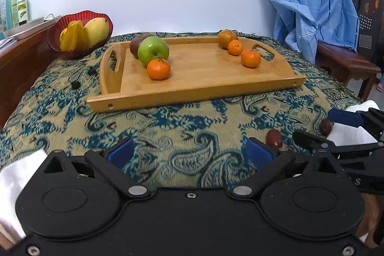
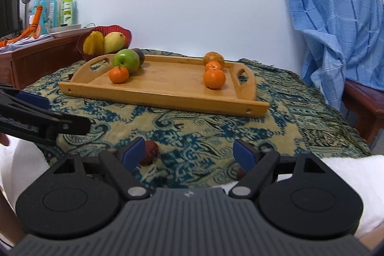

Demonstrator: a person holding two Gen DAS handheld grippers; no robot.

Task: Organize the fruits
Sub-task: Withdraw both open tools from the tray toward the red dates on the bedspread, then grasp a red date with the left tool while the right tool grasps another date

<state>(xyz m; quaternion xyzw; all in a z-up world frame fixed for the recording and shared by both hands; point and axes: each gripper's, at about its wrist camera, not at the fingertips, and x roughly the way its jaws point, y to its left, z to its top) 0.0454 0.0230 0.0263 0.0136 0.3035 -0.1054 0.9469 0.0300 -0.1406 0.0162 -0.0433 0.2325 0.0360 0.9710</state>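
Both hand-held tools hover low over the patterned cloth [image 1: 168, 116], jaws spread wide and empty: the left gripper [image 1: 189, 154] and the right gripper [image 2: 190, 155]. Two small dark-red fruits lie loose on the cloth, one [image 2: 150, 151] touching or just beside the right gripper's left pad at ten o'clock, another [image 1: 325, 126] farther right. Gathering these strays appears to be the step in hand; the next move calls for centring one fruit between the pads. Beyond, at twelve o'clock, the wooden tray [image 1: 199, 92] holds a green apple [image 1: 153, 50] and oranges [image 1: 250, 58]; a red bowl [image 1: 54, 36] sits at eleven. Nothing blocks the path.
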